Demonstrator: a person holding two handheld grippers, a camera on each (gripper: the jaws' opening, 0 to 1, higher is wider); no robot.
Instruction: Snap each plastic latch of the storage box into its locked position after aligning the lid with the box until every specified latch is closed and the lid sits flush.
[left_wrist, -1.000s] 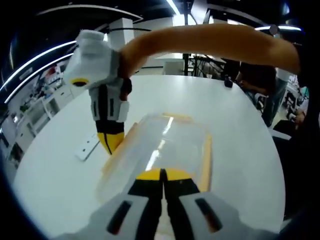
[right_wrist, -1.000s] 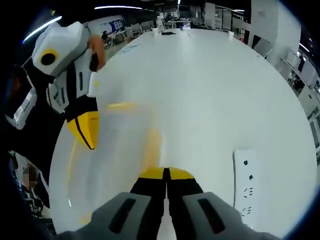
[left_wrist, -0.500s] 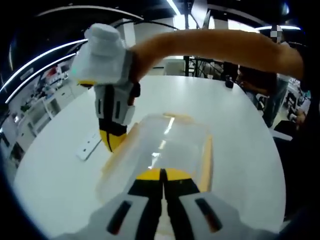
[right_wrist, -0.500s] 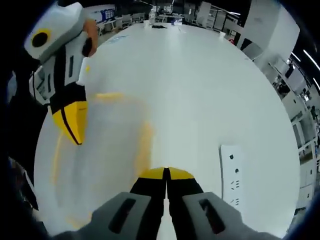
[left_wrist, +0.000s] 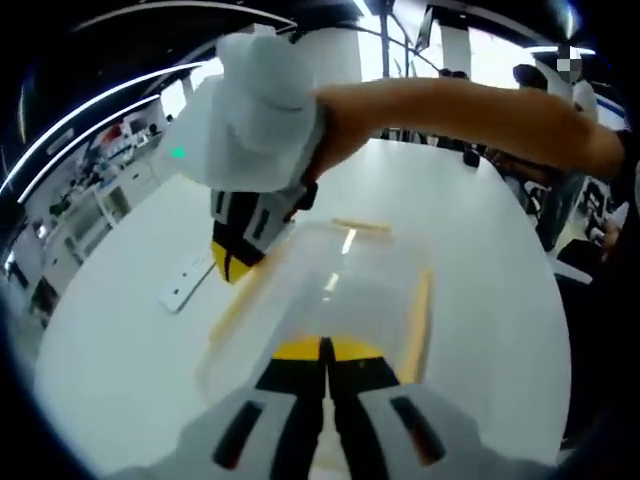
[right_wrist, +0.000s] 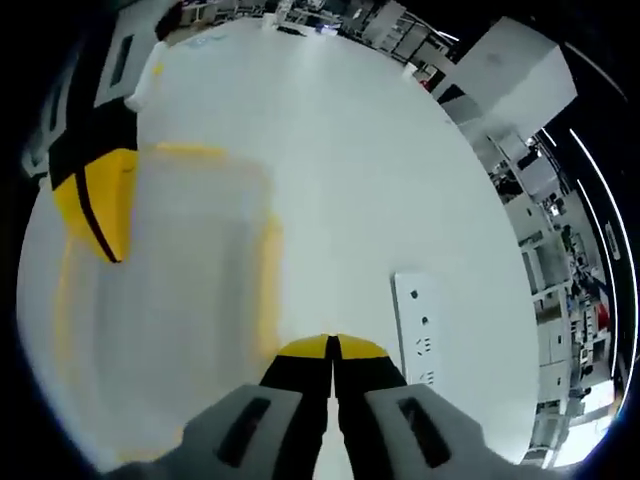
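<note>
A clear plastic storage box with yellow latches along its edges (left_wrist: 330, 300) sits on the round white worktop (left_wrist: 120, 350), its transparent lid (right_wrist: 170, 280) lying on top. In the left gripper view, the left gripper (left_wrist: 323, 352) has its yellow-tipped black fingers closed together with nothing between them, poised over the near end of the box. The right gripper (left_wrist: 232, 262) comes in from above on a bare arm (left_wrist: 470, 110), its white body large in the picture and its yellow tips at the box's far left edge; whether they touch the yellow latch strip (left_wrist: 240, 300) there I cannot tell. In the right gripper view, the right gripper's own fingers (right_wrist: 300, 375) are pressed shut and empty, beside the box's yellow side edge. A white power strip (right_wrist: 418, 335) lies flat on the worktop just beside the box.
</note>
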